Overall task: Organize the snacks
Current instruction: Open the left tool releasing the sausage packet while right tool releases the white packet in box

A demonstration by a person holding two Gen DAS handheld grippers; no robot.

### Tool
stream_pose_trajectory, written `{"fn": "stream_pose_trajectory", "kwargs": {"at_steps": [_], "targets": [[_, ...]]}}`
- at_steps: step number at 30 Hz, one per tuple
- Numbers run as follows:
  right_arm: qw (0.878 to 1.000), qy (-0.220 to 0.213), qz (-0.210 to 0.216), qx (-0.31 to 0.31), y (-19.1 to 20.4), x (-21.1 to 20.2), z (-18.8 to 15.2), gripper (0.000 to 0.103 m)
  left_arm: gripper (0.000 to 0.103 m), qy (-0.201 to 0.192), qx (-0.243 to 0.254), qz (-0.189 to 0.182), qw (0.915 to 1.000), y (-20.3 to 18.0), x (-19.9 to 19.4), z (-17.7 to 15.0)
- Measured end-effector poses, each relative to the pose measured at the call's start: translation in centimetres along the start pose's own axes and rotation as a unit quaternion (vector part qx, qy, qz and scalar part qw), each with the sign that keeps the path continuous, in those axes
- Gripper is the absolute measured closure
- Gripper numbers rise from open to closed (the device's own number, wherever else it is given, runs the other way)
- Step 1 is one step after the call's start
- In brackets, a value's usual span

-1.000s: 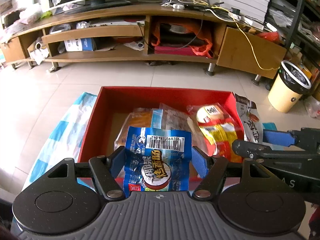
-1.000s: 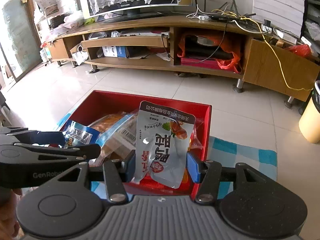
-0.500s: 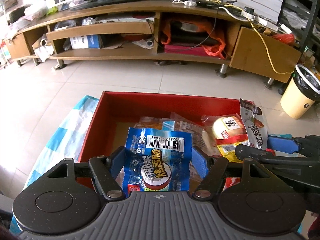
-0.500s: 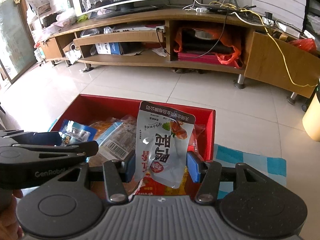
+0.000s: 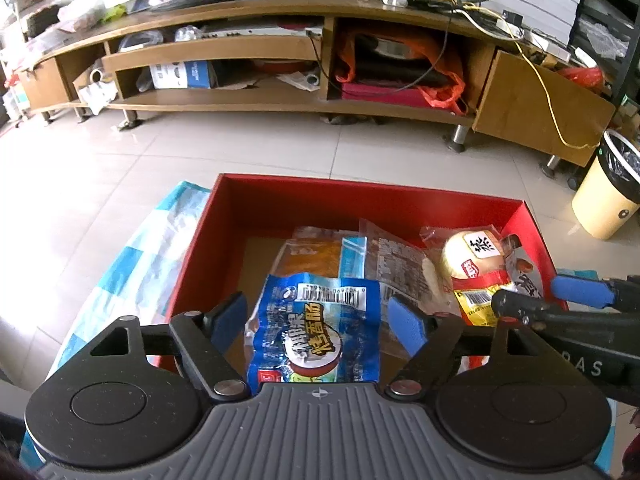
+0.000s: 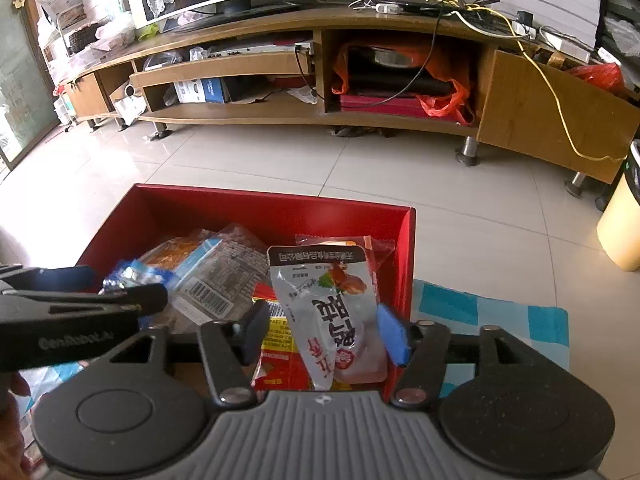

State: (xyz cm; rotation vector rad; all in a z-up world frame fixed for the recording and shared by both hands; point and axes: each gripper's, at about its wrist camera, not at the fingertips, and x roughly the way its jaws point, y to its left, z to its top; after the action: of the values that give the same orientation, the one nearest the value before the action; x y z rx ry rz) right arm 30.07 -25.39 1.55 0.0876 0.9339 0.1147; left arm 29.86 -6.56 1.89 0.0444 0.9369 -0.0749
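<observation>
1. Left gripper [image 5: 316, 316] over the red box [image 5: 372, 190], jaws just opened, pads apart and clear of the blue sausage packet [image 5: 314, 334] between them; packet apparently dropping or resting on snacks below.
2. Right gripper [image 6: 320, 330] at the box's right wall, jaws just opened too, grey-white pouch [image 6: 328, 312] tilted between the pads, right pad perhaps touching it.
3. Risk: pouch tipping over the right wall onto the blue checked cloth [image 6: 492, 312], given how near the edge it hangs.
4. Risk: packet snagging on a pad and lifting out during withdrawal.
5. Risk: grippers colliding, being just beside each other.
</observation>
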Motion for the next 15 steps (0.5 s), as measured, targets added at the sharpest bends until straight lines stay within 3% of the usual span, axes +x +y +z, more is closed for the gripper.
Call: {"fn": "stream_pose_trajectory", "kwargs": {"at_steps": [15], "targets": [[1.0, 0.003, -0.009, -0.009, 0.4, -0.1, -0.3, 0.036, 0.014, -0.031, -0.042, -0.017, 0.9985, 6.2, -4.6, 0.7]]}}
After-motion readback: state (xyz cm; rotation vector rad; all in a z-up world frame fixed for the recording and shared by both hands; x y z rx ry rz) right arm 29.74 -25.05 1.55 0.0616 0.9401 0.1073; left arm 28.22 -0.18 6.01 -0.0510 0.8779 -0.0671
